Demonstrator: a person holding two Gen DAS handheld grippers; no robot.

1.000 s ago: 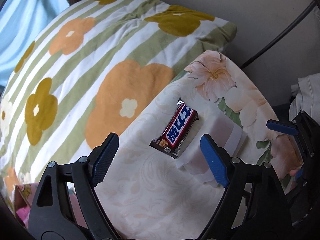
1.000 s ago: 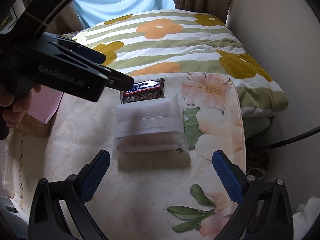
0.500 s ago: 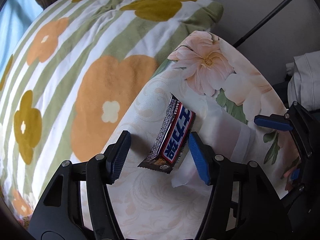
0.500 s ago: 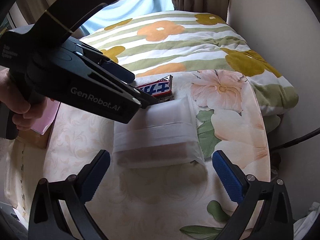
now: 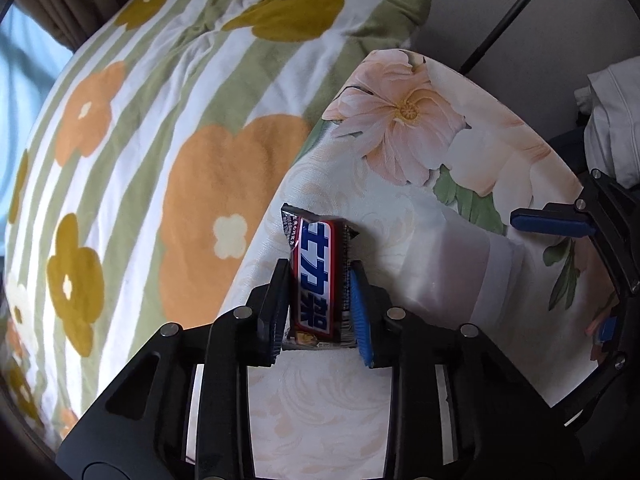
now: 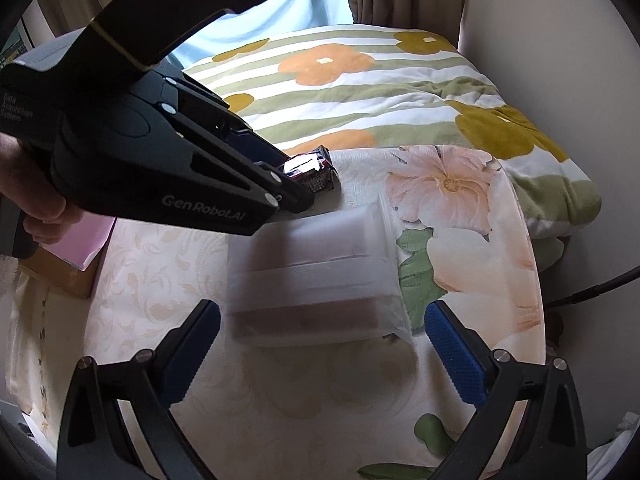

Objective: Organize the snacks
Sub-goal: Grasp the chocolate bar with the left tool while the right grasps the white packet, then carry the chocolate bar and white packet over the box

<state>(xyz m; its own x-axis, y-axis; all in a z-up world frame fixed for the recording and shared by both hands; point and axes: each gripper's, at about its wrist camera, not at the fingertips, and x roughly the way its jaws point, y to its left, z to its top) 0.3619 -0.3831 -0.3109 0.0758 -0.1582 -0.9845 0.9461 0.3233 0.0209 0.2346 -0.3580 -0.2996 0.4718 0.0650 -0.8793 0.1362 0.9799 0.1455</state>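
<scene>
Pinching candy bar (image 5: 316, 280) near tabletop edge (image 5: 256, 236), left hand-held gripper (image 5: 320, 304).

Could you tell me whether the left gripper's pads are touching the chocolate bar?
Touching. In the left wrist view the left gripper has both pads pressed flat against the long sides of the chocolate bar, with no gap showing on either side.

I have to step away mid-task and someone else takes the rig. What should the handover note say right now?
Left hand-held gripper: shut on the candy bar, which lies on the floral table.
Right hand-held gripper: open, empty, hovering in front of the clear plastic container.
Container sits beside the bar, nothing visible in it.
Done: bar gripped.
Left: lift it and, probably, put it in the container.
</scene>
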